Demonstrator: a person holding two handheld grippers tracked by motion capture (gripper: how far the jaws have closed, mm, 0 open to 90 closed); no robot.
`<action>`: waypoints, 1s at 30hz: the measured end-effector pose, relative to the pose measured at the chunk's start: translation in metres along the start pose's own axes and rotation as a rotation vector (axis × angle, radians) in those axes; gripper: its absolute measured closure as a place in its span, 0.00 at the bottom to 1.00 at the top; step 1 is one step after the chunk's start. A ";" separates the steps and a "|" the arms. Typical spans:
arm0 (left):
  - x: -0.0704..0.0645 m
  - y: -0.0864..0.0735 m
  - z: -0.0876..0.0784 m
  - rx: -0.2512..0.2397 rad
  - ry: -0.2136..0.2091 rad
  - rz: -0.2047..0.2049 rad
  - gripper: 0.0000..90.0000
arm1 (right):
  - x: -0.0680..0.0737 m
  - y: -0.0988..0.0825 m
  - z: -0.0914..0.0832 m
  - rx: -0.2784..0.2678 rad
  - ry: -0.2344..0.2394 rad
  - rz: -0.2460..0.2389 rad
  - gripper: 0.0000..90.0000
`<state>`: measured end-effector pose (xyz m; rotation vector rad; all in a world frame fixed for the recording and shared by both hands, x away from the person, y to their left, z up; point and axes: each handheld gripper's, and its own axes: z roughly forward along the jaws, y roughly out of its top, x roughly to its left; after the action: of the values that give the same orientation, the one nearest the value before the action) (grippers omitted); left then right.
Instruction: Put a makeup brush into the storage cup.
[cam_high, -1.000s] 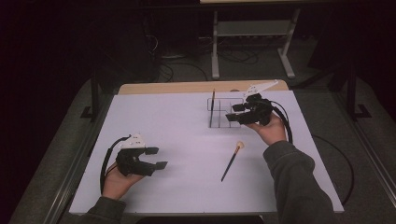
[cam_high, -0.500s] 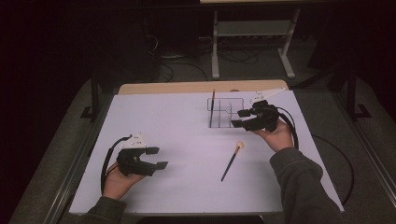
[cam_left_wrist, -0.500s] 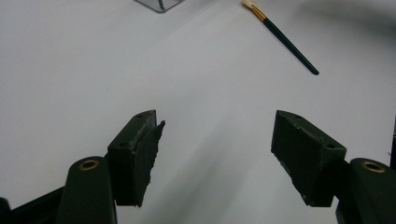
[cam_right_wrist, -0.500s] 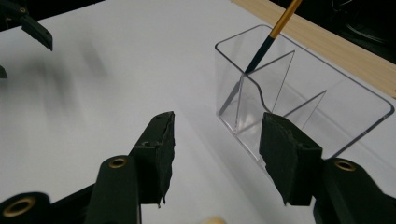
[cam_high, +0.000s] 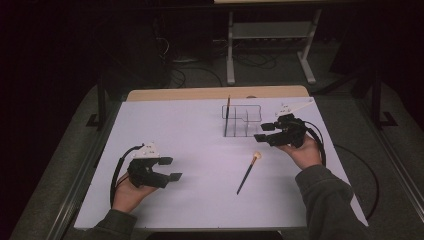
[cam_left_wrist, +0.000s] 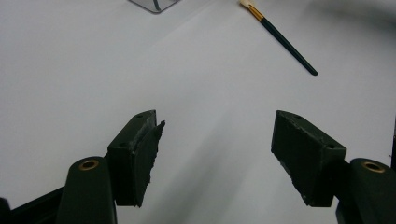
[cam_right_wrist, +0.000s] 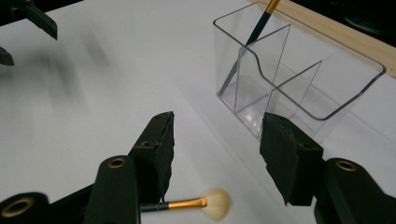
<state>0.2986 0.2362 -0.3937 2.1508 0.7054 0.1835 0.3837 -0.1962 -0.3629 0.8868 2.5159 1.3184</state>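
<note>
A clear plastic organizer (cam_high: 248, 111) with several compartments stands at the back of the white table (cam_high: 190, 130). A dark-handled brush (cam_high: 227, 117) stands upright in its left compartment (cam_right_wrist: 233, 70). A second brush (cam_high: 247, 175) lies flat on the table, its pale bristle head (cam_right_wrist: 215, 204) pointing toward the organizer. My right gripper (cam_high: 261, 133) is open, just right of the organizer and above the lying brush's head, with nothing between its jaws. My left gripper (cam_high: 172, 169) is open over the table's near left, holding nothing; the lying brush (cam_left_wrist: 280, 37) is far ahead of it.
A wooden strip (cam_high: 215, 93) runs along the table's far edge. A metal stand (cam_high: 270, 35) and cables (cam_high: 190, 70) are on the dark floor behind. A black cable (cam_high: 367, 175) trails off the right side. The left gripper (cam_right_wrist: 28, 18) also appears far off in the right gripper view.
My right gripper has drifted right and toward the person, away from the organizer's top and a little lower. The left gripper and both brushes have stayed put.
</note>
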 end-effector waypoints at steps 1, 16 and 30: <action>0.000 0.000 0.000 -0.001 0.002 -0.002 0.35 | 0.000 -0.001 -0.001 0.003 0.003 0.004 0.48; -0.005 0.008 0.005 -0.003 -0.015 0.002 0.35 | 0.009 -0.025 -0.008 -0.010 0.016 0.025 0.48; -0.015 0.030 0.022 0.009 -0.056 0.012 0.34 | 0.016 -0.046 -0.013 -0.034 -0.002 0.049 0.43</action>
<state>0.3066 0.1985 -0.3829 2.1606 0.6630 0.1265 0.3454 -0.2159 -0.3898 0.9480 2.4779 1.3691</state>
